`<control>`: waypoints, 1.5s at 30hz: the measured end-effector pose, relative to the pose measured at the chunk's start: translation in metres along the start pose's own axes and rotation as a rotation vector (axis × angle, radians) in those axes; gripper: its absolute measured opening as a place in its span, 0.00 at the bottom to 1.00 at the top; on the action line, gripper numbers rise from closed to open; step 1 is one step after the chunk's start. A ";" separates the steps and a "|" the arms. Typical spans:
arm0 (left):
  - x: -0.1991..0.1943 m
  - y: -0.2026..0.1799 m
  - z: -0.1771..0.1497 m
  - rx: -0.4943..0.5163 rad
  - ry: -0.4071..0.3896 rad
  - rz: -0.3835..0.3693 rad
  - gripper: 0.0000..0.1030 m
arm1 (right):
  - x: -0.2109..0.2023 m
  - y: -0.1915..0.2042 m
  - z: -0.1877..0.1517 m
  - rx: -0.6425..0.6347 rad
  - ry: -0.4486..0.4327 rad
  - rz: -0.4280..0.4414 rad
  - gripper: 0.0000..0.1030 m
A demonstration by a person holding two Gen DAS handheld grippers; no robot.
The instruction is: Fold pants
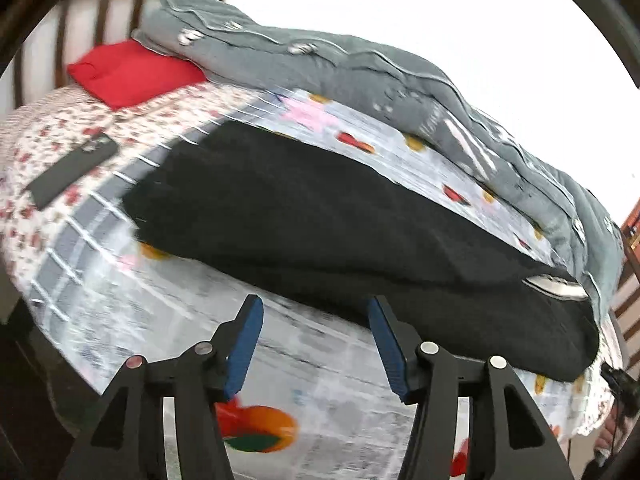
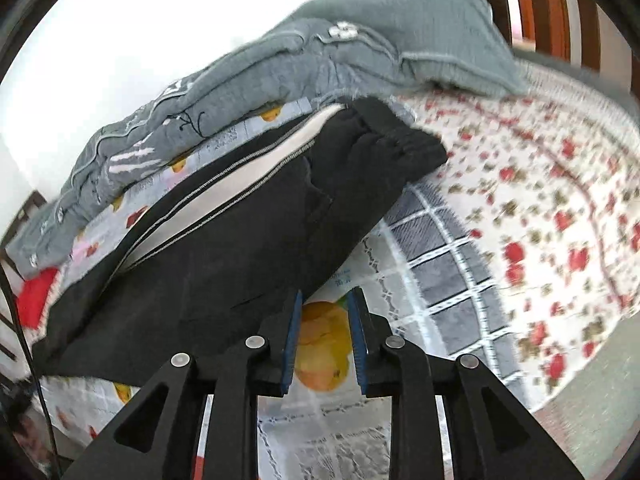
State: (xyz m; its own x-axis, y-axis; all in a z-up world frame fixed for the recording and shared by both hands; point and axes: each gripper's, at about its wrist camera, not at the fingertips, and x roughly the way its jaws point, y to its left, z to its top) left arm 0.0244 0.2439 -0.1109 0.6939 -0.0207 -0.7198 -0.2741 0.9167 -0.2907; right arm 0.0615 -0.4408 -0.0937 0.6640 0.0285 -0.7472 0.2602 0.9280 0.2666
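Nearest my left wrist camera are the blue pads of my left gripper, spread wide with nothing between them, hovering over the printed cover near the bed's front edge. The black pants lie just ahead of the fingertips, their near edge almost level with the right-hand pad but, as far as I can tell through the blur, not touching it. Their long axis runs across the view, from a squared end towards the bed's left to a thicker end with a pale stripe at the right. Beyond them a grey quilt is heaped along the far edge, with a red cushion by the headboard and a dark flat object on the floral sheet.

From the right wrist, my right gripper shows its pads narrowly apart, holding nothing; an orange fruit print on the bed shows through the gap. The pants lie just ahead and left of the tips, stretching diagonally from the lower left to the gathered waistband at upper right. I judge this gripper nearer the cloth; it tilts down at the long near edge, and the jaws need widening first.
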 end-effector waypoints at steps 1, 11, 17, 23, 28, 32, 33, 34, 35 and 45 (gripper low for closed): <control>0.000 0.006 0.004 -0.013 0.002 0.002 0.51 | -0.004 0.004 0.000 -0.011 -0.007 0.001 0.26; 0.013 0.071 0.030 -0.104 -0.033 0.087 0.50 | 0.003 0.074 0.003 -0.159 -0.017 0.005 0.35; 0.036 0.094 0.041 -0.142 -0.018 0.106 0.49 | 0.019 0.104 -0.006 -0.194 0.017 0.006 0.34; 0.045 0.097 0.063 -0.179 -0.070 0.137 0.29 | 0.037 0.125 -0.011 -0.211 0.051 -0.001 0.35; 0.049 0.088 0.095 -0.197 -0.136 0.097 0.26 | 0.053 0.145 -0.010 -0.243 0.069 -0.003 0.35; 0.065 0.077 0.124 -0.195 -0.163 0.085 0.26 | 0.068 0.163 -0.009 -0.277 0.090 0.006 0.34; 0.069 0.075 0.133 -0.197 -0.169 0.077 0.26 | 0.071 0.167 -0.009 -0.287 0.094 0.004 0.34; 0.070 0.073 0.138 -0.199 -0.174 0.072 0.25 | 0.075 0.172 -0.009 -0.300 0.098 0.003 0.34; 0.074 0.069 0.146 -0.200 -0.183 0.063 0.26 | 0.077 0.175 -0.009 -0.308 0.100 0.003 0.34; 0.083 0.062 0.161 -0.172 -0.235 0.003 0.70 | 0.104 0.204 -0.002 -0.350 0.123 0.039 0.35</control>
State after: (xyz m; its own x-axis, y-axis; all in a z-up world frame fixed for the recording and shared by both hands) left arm 0.1724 0.3632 -0.0873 0.8223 0.0934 -0.5613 -0.3715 0.8352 -0.4054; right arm 0.1824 -0.2475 -0.1178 0.5742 0.0911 -0.8136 -0.0332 0.9956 0.0881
